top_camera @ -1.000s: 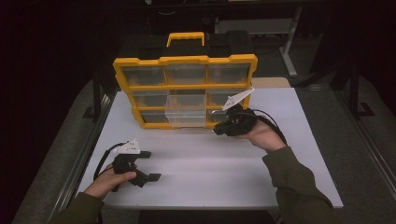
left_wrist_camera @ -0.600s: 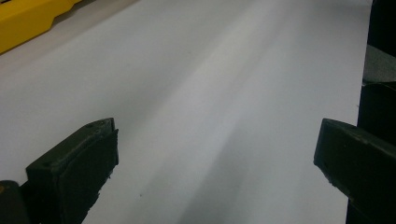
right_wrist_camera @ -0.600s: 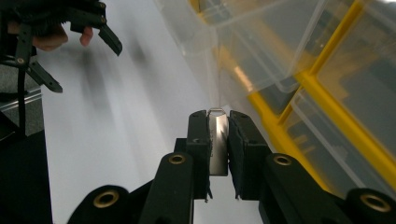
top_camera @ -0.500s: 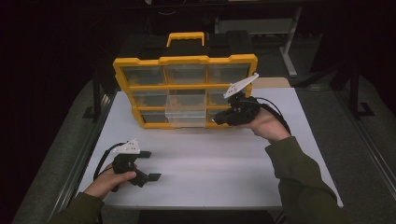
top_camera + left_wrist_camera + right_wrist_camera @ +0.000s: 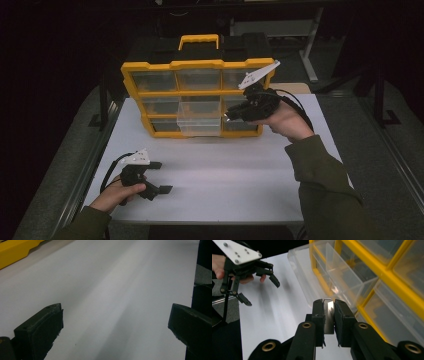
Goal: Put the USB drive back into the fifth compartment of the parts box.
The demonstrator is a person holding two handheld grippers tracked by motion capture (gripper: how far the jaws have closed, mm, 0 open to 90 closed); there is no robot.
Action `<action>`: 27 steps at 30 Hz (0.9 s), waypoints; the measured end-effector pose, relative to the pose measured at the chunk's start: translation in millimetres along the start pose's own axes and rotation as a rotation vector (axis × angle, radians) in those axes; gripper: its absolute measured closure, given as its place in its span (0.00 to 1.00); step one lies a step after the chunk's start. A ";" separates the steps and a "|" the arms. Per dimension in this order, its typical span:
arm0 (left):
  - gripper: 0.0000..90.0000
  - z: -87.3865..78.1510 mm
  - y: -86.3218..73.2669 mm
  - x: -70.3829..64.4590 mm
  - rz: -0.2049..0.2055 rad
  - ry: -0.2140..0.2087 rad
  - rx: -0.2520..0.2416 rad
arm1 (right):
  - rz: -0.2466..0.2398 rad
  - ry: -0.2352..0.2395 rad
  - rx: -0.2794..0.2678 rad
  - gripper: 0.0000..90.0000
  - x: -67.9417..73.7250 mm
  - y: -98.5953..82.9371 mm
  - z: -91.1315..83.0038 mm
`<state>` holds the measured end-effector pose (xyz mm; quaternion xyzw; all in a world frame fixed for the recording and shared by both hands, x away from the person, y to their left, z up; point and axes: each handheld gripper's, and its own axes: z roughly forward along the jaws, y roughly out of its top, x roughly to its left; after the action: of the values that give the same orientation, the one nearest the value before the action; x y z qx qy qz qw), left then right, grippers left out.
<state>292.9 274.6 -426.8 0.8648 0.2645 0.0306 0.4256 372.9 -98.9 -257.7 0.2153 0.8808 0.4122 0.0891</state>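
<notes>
Right gripper (image 5: pixel 328 312) carries a small flat silver metal piece (image 5: pixel 328 315) to the yellow-framed organizer case with clear plastic drawers (image 5: pixel 200 65); left gripper (image 5: pixel 157 176) idles.

Right gripper view: jaws pressed onto the metal piece, pinching its flat faces, low centre of frame. Piece stands on edge, long axis running along the jaws, bent top end pointing away from the hand toward the pulled-out clear drawer (image 5: pixel 342 277) at upper centre. Likely held that way so it can drop end-first into the open drawer. In the high view the drawer (image 5: pixel 200 120) juts from the case's bottom row, just left of the right gripper (image 5: pixel 231 115). Left gripper sits at lower left on the white tabletop (image 5: pixel 240 175), jaws spread wide, holding nothing, parked well clear of the case, probably to keep out of the way.
</notes>
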 end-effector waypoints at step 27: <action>0.00 -2.0 -0.4 0.3 0.001 0.000 -0.006 | -0.001 0.026 -0.005 0.77 -4.6 37.2 41.2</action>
<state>292.5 276.3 -425.9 0.8637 0.2642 0.0316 0.4280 402.1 -51.5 -255.9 0.2092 0.8811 0.4169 0.0784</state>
